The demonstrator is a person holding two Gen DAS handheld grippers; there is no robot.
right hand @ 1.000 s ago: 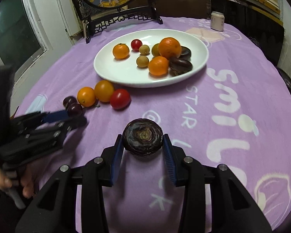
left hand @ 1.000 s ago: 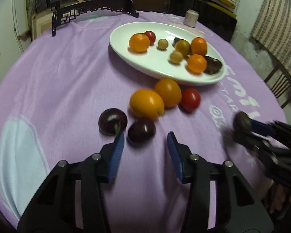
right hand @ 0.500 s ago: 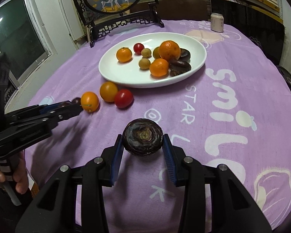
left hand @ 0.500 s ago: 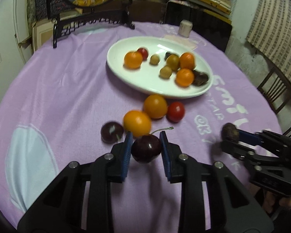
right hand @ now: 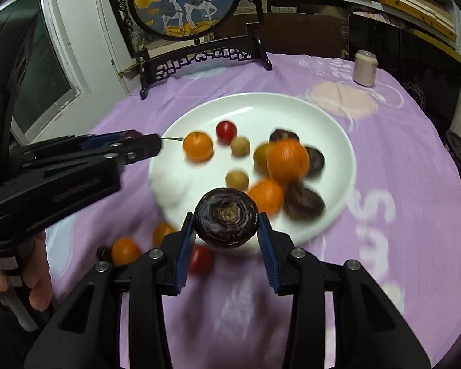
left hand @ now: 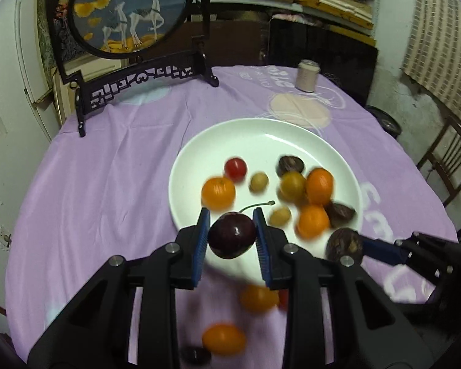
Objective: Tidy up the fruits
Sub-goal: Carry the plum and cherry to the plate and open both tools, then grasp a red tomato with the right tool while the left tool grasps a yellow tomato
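My left gripper [left hand: 232, 238] is shut on a dark red cherry [left hand: 232, 239] with a green stem, held above the near rim of the white plate [left hand: 249, 132]. My right gripper [right hand: 226, 230] is shut on a dark brown wrinkled fruit [right hand: 226, 222], held over the plate's near edge [right hand: 329, 230]. The plate holds several oranges, a red tomato, small yellow fruits and dark fruits. On the purple cloth below lie two orange fruits [left hand: 224, 338], a red tomato [right hand: 201, 259] and a dark cherry [left hand: 195, 355]. The right gripper shows in the left wrist view [left hand: 344, 246]; the left gripper shows in the right wrist view [right hand: 150, 147].
A black carved stand with a round painted screen [left hand: 129, 9] stands at the table's back left. A small pale jar [left hand: 305, 75] stands at the back. A wooden chair [left hand: 448, 160] is at the right. The round table has a purple cloth [left hand: 107, 169].
My left gripper closed on the cherry, lifted it and moved forward over the plate's near rim. My right gripper carried the dark fruit forward toward the plate.
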